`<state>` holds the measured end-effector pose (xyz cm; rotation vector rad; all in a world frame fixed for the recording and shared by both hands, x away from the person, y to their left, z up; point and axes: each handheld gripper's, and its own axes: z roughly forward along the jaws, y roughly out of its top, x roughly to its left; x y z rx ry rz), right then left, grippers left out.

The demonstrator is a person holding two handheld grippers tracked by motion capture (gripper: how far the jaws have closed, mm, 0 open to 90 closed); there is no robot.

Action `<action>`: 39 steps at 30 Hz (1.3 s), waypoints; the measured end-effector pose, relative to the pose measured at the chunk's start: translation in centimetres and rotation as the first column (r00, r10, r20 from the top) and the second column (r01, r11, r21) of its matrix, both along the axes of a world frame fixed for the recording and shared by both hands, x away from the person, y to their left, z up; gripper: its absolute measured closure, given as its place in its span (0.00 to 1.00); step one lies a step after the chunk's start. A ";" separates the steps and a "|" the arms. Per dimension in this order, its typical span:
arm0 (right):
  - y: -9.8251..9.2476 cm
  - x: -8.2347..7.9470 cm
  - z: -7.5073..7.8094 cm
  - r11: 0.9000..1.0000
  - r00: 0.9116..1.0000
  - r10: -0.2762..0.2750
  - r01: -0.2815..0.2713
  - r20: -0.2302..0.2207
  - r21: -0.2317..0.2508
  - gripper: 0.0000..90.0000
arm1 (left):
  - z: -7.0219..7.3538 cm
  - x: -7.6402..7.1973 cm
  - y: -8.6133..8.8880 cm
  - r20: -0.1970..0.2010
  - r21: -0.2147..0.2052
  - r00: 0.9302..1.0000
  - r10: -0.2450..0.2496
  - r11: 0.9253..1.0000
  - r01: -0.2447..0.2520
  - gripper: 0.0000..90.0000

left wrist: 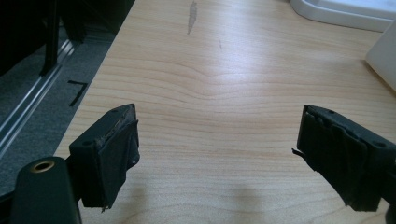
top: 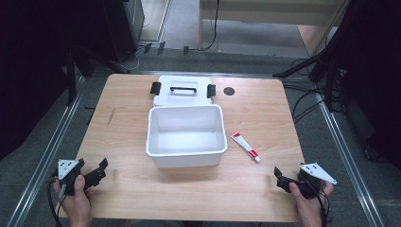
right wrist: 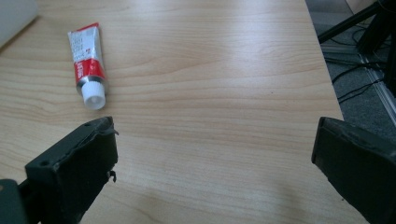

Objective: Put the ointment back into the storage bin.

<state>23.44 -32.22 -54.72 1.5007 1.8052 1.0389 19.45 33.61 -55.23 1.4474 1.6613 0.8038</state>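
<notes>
A white plastic bin [top: 186,136] stands open-topped in the middle of the wooden table [top: 127,189]. Its white lid [top: 182,90], with a black handle and two black clips, lies flat just behind it. A small red and white tube [top: 246,146] with a white cap lies right of the bin; the same tube [right wrist: 86,63] appears ahead and left of my right gripper's jaws. My left gripper [top: 97,174] rests at the table's near left corner, open with bare wood between its jaws [left wrist: 217,149]. At the near right corner my right gripper [top: 283,179] stands open and holds nothing [right wrist: 212,163].
A dark round mark [top: 229,91] sits on the table right of the lid. A grey smear [left wrist: 191,17] marks the wood at the left. Metal rails and cables run along the floor on both sides. Dark stands flank the table.
</notes>
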 end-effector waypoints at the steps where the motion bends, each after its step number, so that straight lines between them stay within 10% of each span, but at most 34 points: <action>1: 0.0 0.1 0.0 1.000 1.000 0.004 -0.004 -0.008 -0.006 0.04 | 0.0 0.0 -0.1 0.002 0.004 1.000 0.003 1.000 -0.003 0.15; 15: -0.5 0.8 1.7 1.000 0.993 0.006 -0.010 -0.115 -0.029 0.19 | 0.1 -0.1 -0.6 0.032 0.049 0.999 0.010 0.999 -0.012 0.14; 24: 0.4 2.5 3.9 0.991 0.970 0.051 -0.079 -0.238 -0.107 0.21 | 0.0 0.2 -0.6 0.009 0.050 1.000 -0.008 0.999 0.008 0.14; 29: 1.3 4.0 4.9 0.979 0.930 0.085 -0.146 -0.358 -0.146 0.21 | 0.1 0.2 -0.8 0.001 0.068 1.000 -0.019 0.998 0.019 0.14; 33: 2.6 5.5 5.7 0.947 0.874 0.105 -0.233 -0.475 -0.220 0.23 | 0.0 0.2 -0.6 -0.002 0.054 1.000 -0.013 0.998 0.013 0.14; 34: 2.6 5.5 5.7 0.947 0.874 0.105 -0.233 -0.475 -0.220 0.23 | 0.0 0.2 -0.6 -0.002 0.054 1.000 -0.013 0.998 0.013 0.14; 35: 3.3 6.0 6.0 0.932 0.847 0.108 -0.269 -0.521 -0.243 0.23 | 0.0 0.2 -0.5 -0.001 0.042 1.000 -0.009 0.999 0.009 0.14; 36: 3.3 6.0 6.0 0.932 0.847 0.108 -0.269 -0.521 -0.243 0.23 | 0.0 0.2 -0.5 -0.001 0.042 1.000 -0.009 0.999 0.009 0.14; 38: 4.1 6.5 6.2 0.911 0.819 0.119 -0.315 -0.561 -0.266 0.24 | 0.0 0.3 -0.5 -0.007 0.039 1.000 -0.007 0.999 0.008 0.14; 39: 4.6 7.0 6.4 0.891 0.790 0.134 -0.361 -0.599 -0.277 0.24 | 0.0 0.3 -0.5 -0.009 0.042 1.000 -0.008 0.999 0.008 0.15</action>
